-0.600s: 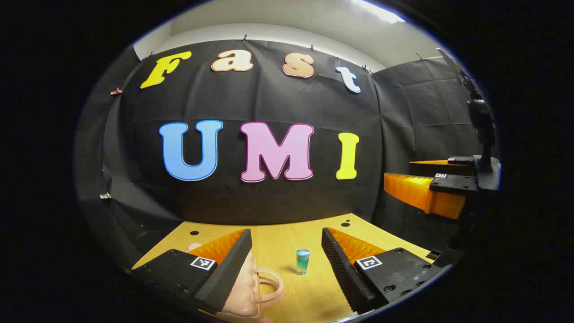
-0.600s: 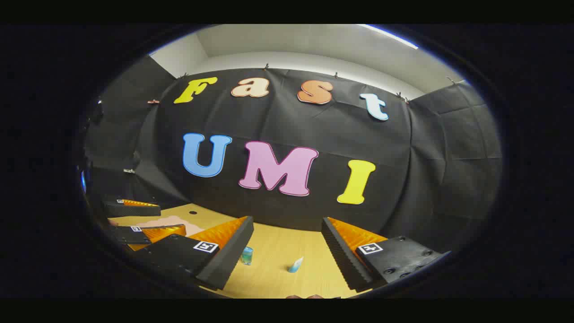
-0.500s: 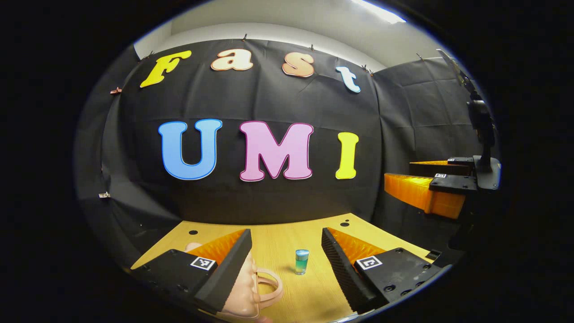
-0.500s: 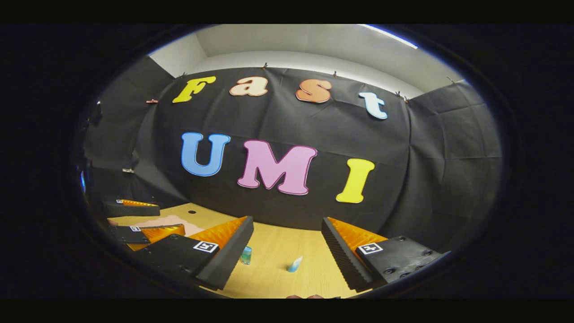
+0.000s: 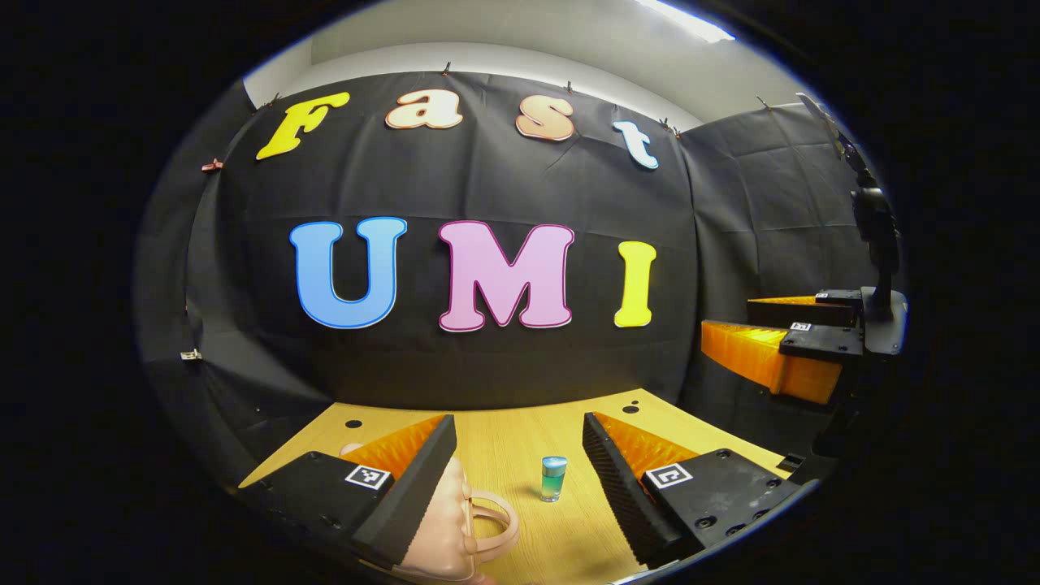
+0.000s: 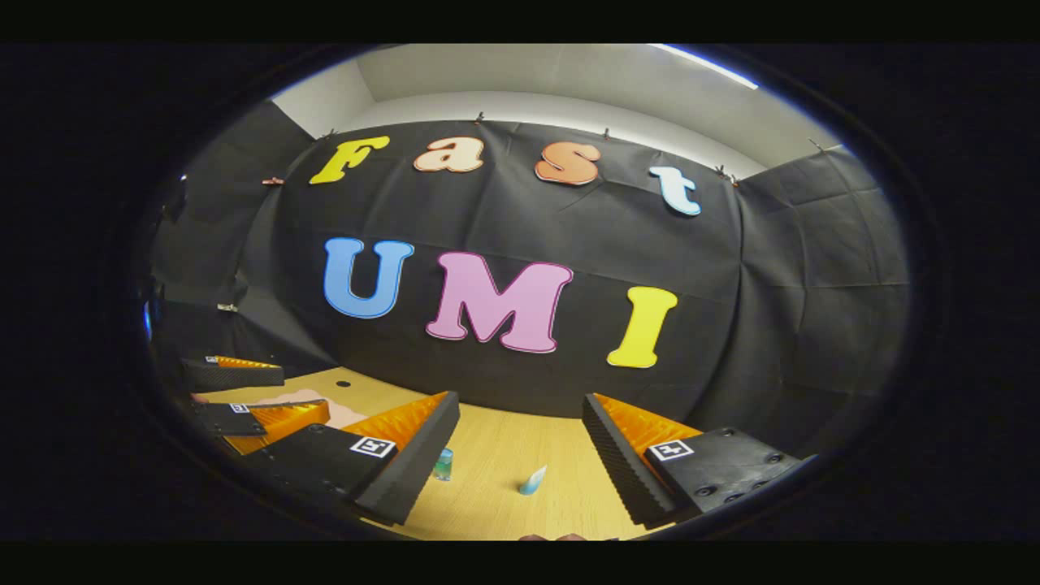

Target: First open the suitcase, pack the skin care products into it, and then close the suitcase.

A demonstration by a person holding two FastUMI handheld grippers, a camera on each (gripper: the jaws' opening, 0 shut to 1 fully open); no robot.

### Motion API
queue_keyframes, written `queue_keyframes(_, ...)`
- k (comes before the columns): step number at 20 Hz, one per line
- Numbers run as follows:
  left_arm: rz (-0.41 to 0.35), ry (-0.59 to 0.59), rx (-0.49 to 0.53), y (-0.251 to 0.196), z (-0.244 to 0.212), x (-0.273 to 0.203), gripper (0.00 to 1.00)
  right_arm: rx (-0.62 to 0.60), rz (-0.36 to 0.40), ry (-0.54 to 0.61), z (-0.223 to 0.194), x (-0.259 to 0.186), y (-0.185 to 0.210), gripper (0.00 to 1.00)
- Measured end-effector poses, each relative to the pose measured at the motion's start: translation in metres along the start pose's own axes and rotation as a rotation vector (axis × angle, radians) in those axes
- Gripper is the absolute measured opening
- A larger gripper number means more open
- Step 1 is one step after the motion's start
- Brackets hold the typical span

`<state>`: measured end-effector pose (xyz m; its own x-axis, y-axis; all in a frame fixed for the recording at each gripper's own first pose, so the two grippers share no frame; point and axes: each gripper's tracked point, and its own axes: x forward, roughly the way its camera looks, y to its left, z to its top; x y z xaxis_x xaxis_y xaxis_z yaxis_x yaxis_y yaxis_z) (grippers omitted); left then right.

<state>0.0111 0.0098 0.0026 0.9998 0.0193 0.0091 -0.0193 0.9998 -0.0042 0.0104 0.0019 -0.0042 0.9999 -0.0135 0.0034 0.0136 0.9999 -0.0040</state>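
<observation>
Scene: I hold my two claws raised above a wooden table (image 5: 504, 439) in the booth, nothing in either of them.
Left claw (image 5: 520, 475): spread wide and empty; it hovers over the table with the case under its left finger.
Right claw (image 6: 520, 455): also spread wide and empty, above the table's right part.
Case (image 5: 455, 528): a small pink suitcase with a loop handle, lying on the table low in the left gripper view; as far as I can see it looks shut, though most of it is hidden by my finger.
Bottle (image 5: 553, 478): a small blue-green skin care bottle standing upright on the table, between my left claw's fingers in the picture but well beyond them, untouched.
Tube (image 6: 534, 480): a small pale blue tube standing on the table, between my right claw's fingers in the picture.
Progress: I judge the task barely begun; the case is still to open, both products still to pack, and the closing to follow.
Left gripper view adds: the case handle close up, and my right claw off to the right edge.
Right gripper view adds: the tube, plus my left claw far left above the pink case, and the bottle peeking beside my finger.
</observation>
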Motion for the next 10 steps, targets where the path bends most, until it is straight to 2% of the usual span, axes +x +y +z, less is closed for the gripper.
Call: queue_keyframes(10, -0.035, 0.031, 0.003, -0.007, -0.015, 0.014, 0.98, -0.013, -0.012, -0.006, 0.001, 0.009, -0.004, 0.96)
